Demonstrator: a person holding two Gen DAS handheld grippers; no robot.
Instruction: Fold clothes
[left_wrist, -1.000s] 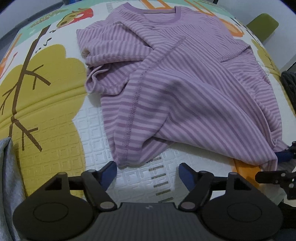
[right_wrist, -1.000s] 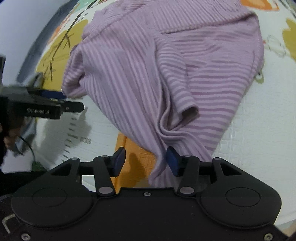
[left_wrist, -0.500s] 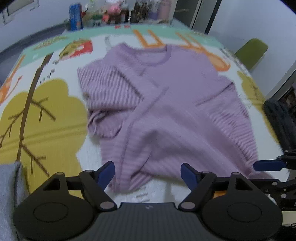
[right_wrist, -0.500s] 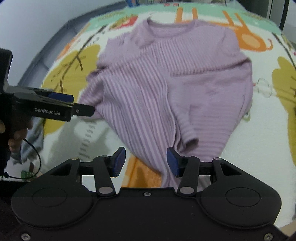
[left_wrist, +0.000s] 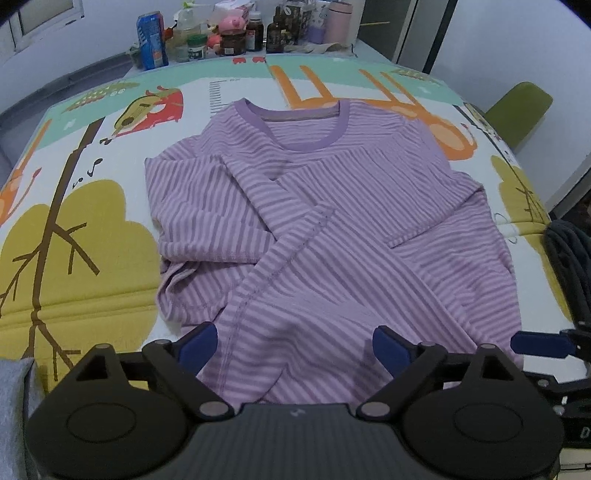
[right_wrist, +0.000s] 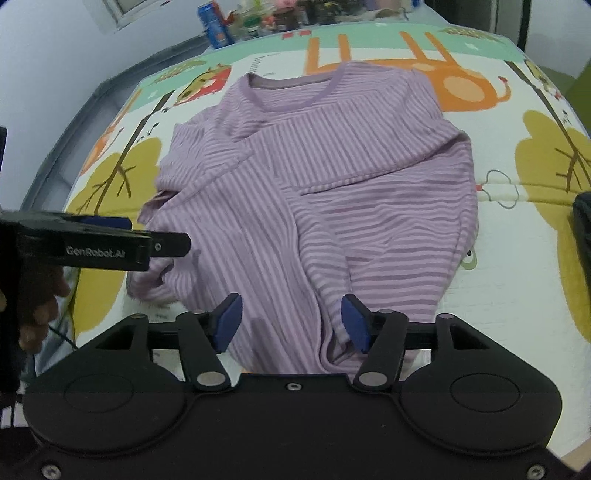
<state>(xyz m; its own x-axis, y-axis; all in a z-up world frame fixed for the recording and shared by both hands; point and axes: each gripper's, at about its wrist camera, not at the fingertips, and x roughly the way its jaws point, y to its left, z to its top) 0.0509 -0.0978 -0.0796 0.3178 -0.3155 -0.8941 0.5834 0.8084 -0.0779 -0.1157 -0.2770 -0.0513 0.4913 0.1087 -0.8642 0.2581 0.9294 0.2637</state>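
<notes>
A purple striped shirt (left_wrist: 332, 221) lies on the cartoon play mat (left_wrist: 74, 229), collar at the far side. Its left sleeve is folded in and the body is rumpled, with a diagonal seam across it. My left gripper (left_wrist: 295, 347) hovers open over the near hem, fingers wide apart, with nothing pinched. In the right wrist view the shirt (right_wrist: 332, 192) fills the middle. My right gripper (right_wrist: 291, 323) is open above its near edge, the cloth lying loose beneath the fingers. The left gripper (right_wrist: 110, 243) shows at the left, held by a hand (right_wrist: 37, 306).
Bottles, a can and jars (left_wrist: 221, 37) crowd the far edge of the table. A green chair (left_wrist: 521, 110) stands at the back right. A dark garment (left_wrist: 569, 266) lies at the right edge, and grey cloth (left_wrist: 14, 406) at the near left.
Both grippers have lifted and drawn back from the shirt, so much more of the table shows. The shirt's near right corner, raised before, now lies down on the mat.
</notes>
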